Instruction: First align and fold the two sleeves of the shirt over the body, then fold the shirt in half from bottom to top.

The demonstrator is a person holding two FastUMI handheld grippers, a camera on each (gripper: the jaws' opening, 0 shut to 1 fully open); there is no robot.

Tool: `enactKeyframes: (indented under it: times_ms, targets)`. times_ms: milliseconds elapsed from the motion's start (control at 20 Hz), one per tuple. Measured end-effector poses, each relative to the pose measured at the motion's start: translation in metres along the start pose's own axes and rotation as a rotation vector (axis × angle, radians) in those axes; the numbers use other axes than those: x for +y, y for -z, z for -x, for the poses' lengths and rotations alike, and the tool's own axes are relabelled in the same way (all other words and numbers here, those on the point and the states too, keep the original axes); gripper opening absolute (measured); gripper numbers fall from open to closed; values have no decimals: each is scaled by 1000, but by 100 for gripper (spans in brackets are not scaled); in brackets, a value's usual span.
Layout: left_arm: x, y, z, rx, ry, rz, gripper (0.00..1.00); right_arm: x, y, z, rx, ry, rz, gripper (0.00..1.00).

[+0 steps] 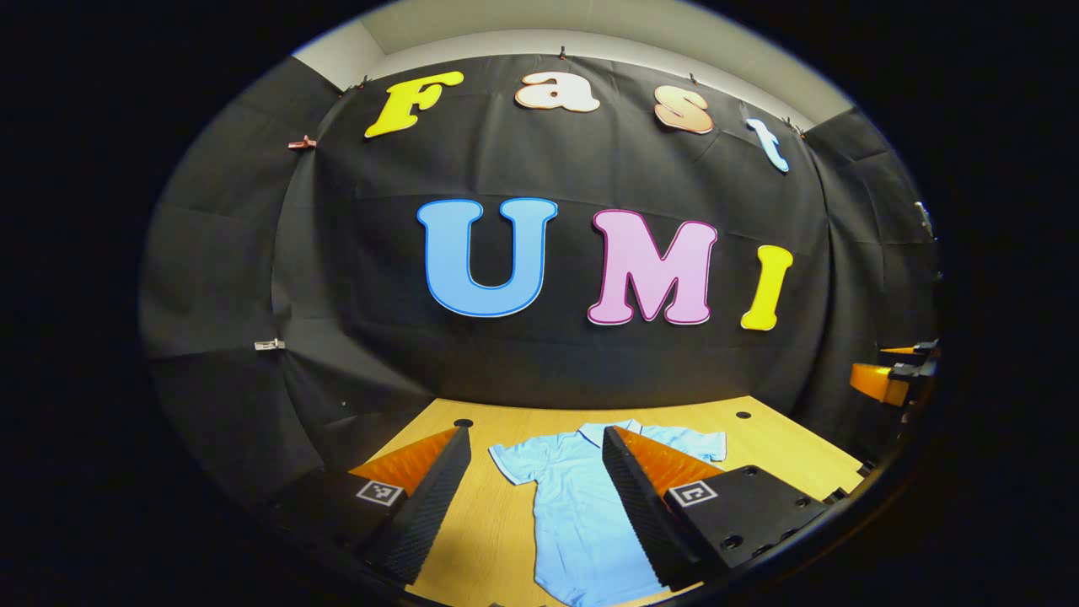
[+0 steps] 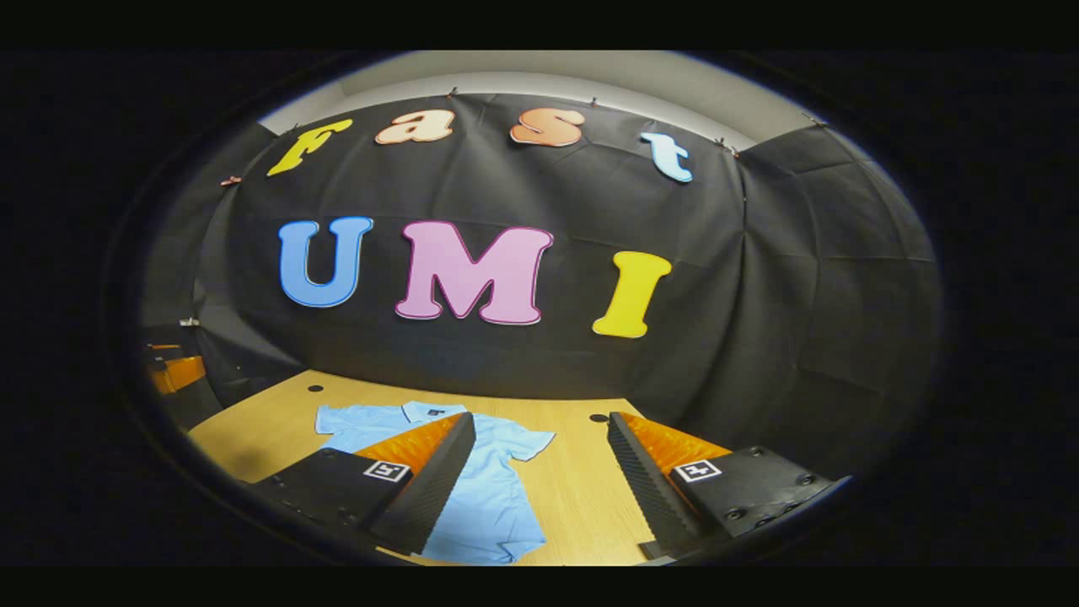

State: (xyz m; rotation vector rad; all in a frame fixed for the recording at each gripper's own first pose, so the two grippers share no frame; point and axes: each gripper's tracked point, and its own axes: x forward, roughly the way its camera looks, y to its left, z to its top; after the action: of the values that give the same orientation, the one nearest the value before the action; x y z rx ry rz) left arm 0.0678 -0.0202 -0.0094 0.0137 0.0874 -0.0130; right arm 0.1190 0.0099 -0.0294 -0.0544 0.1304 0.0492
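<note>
A light blue short-sleeved shirt (image 1: 582,506) lies flat on the wooden table (image 1: 493,531), collar (image 1: 600,432) at the far end and both sleeves spread out to the sides. My left gripper (image 1: 535,432) hovers open above the near part of the shirt, its fingers straddling the shirt's left half with nothing between them. In the right gripper view the shirt (image 2: 493,497) lies left of centre, and my right gripper (image 2: 540,419) is open over its right sleeve (image 2: 527,440) and bare table (image 2: 582,497). Each gripper's fingers hide part of the shirt.
The booth's black cloth wall stands right behind the table. Two small round holes (image 1: 463,422) (image 1: 743,415) sit near the table's far edge. The right gripper (image 1: 893,375) shows at the far right, the left gripper (image 2: 173,367) at the far left.
</note>
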Motion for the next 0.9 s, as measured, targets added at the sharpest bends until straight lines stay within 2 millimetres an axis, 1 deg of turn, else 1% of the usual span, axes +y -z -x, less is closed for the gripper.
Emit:
enactKeyframes:
  times_ms: [100,200,300,350,500,600,650,700,800,900]
  targets:
    - [-4,-1,-5,5,2,-5,98,1,7,-32,37,-8,4,97]
    - [-7,-3,-10,7,1,-7,98,-2,25,-67,126,-9,9,97]
    - [-6,-7,-14,-1,-12,-7,98,1,46,-105,204,-25,8,98]
    - [-4,-6,-18,6,-31,-7,98,4,60,-128,253,-42,8,98]
    - [8,-2,-22,24,-102,-7,98,7,87,-180,333,-60,1,98]
    - [17,4,-23,52,-168,-9,98,7,108,-214,380,-63,4,97]
    - [24,8,-20,68,-209,-8,98,1,134,-245,428,-52,3,98]
    - [26,12,-19,84,-240,-6,98,-4,143,-258,448,-40,2,98]
    - [25,21,-18,108,-274,-9,99,-13,162,-288,464,-16,6,98]
    - [22,30,-15,131,-310,-29,98,-14,184,-313,494,-18,-3,97]
